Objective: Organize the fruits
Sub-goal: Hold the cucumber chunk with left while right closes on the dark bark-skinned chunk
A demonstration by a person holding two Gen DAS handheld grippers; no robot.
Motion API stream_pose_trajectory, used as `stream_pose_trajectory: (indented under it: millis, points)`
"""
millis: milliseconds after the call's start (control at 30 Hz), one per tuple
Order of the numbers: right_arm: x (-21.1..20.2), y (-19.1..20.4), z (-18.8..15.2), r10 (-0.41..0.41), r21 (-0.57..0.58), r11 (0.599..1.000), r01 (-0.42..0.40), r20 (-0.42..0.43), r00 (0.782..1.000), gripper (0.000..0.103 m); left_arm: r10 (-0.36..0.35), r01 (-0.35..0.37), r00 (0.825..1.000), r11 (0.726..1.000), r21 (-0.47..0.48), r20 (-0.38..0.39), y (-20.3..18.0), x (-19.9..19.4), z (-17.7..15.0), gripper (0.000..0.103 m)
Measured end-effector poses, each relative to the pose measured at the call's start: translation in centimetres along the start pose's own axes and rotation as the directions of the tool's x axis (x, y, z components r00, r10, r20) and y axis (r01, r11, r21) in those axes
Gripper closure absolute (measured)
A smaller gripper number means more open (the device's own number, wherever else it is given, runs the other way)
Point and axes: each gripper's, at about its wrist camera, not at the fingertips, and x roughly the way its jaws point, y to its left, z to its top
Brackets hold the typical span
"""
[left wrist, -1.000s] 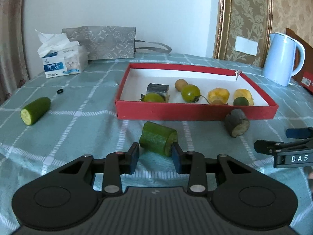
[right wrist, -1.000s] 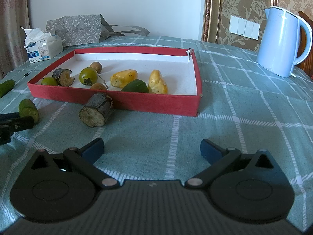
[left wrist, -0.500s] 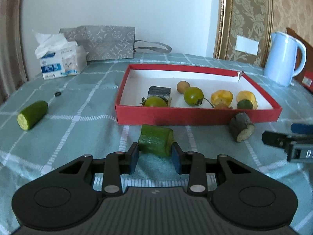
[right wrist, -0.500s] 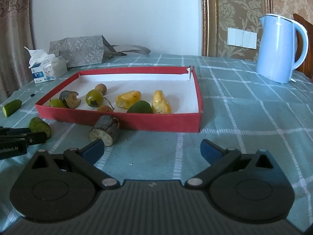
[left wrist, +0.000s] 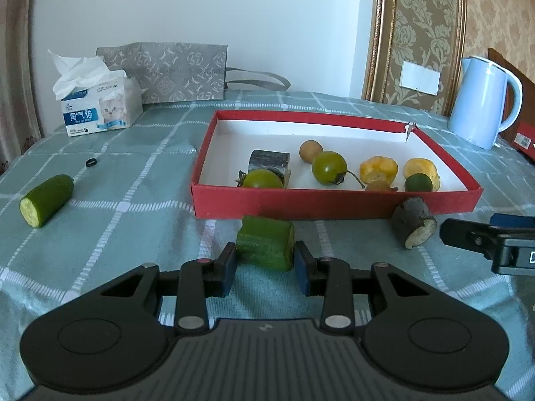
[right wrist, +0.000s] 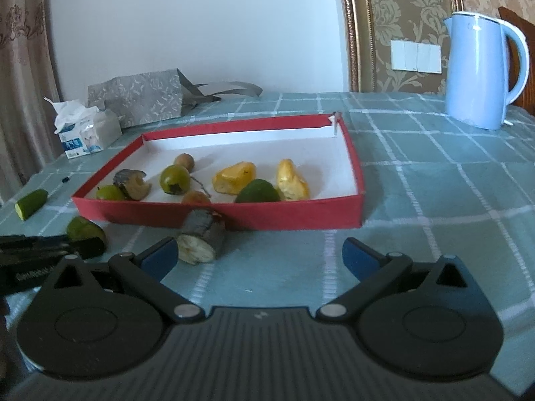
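Left view: left tongs (left wrist: pixel 265 260) clamped on green cucumber piece (left wrist: pixel 265 246), now lifted closer to red box (left wrist: pixel 334 205) ahead; next job likely drop inside

Right view: right tongs (right wrist: pixel 260 256) wide apart, empty; dark stub (right wrist: pixel 200 235) now just by left tip, likely next pick

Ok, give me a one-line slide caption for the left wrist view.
Left claw shut on a green cucumber chunk just in front of the red tray of fruit.
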Motion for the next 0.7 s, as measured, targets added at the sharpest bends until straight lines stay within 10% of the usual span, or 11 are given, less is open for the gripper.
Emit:
stream_pose_trajectory:
  millis: [533, 700]
  points:
    - [3.0, 3.2, 0.9, -0.092, -0.038, 0.995, 0.090, -0.045, 0.995, 0.001, 0.002, -0.002, 1.000, 1.000, 0.003, -0.001, -0.1, 0.0, -0.1, 0.067]
    - [3.8, 4.5, 0.6, -0.079, -0.085, 0.994, 0.072, -0.079, 0.994, 0.027, 0.003, -0.003, 1.000, 1.000, 0.004, -0.001, -0.2, 0.0, -0.1, 0.067]
